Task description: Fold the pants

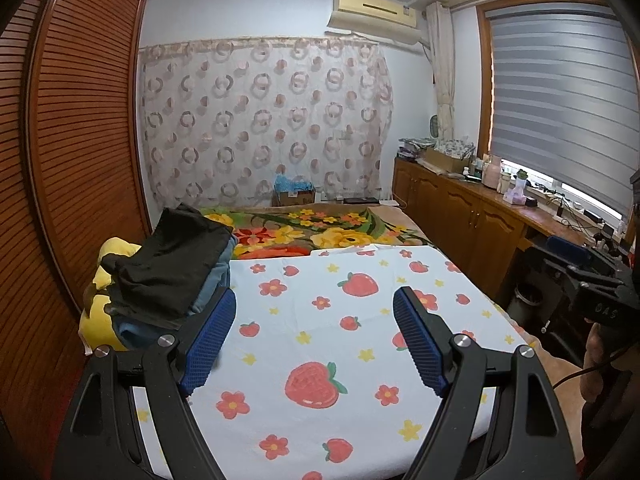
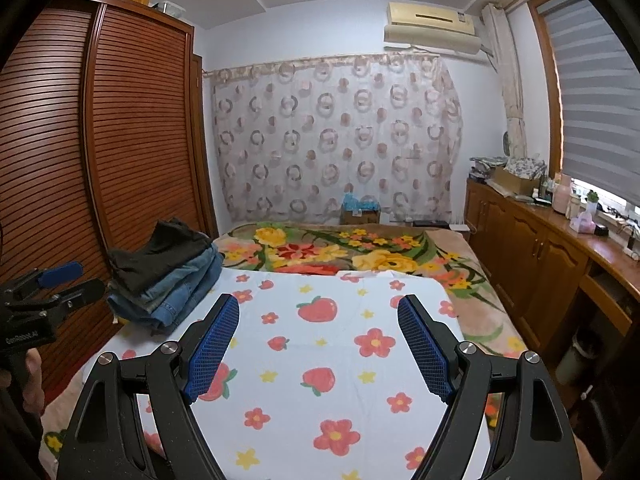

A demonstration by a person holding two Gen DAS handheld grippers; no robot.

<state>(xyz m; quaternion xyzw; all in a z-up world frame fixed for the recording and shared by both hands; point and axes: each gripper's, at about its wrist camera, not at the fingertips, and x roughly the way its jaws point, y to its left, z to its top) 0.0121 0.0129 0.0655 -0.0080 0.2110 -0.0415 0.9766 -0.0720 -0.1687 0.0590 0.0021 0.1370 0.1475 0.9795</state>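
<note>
Left of both open grippers, stacked pants point(image 1: 168, 264) lie apart.

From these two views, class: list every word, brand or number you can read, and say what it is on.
"GenRobot.AI", small and partly blurred: on the left claw's body.
"0 A S", a doubtful reading: on the right claw's body.
Air conditioner sticker: too small to read.
Carton label: too blurred to read.

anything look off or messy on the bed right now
Mostly tidy. Only the dark garment topping the folded jeans pile looks rumpled and overhangs it. The strawberry sheet lies flat and bare.
</note>
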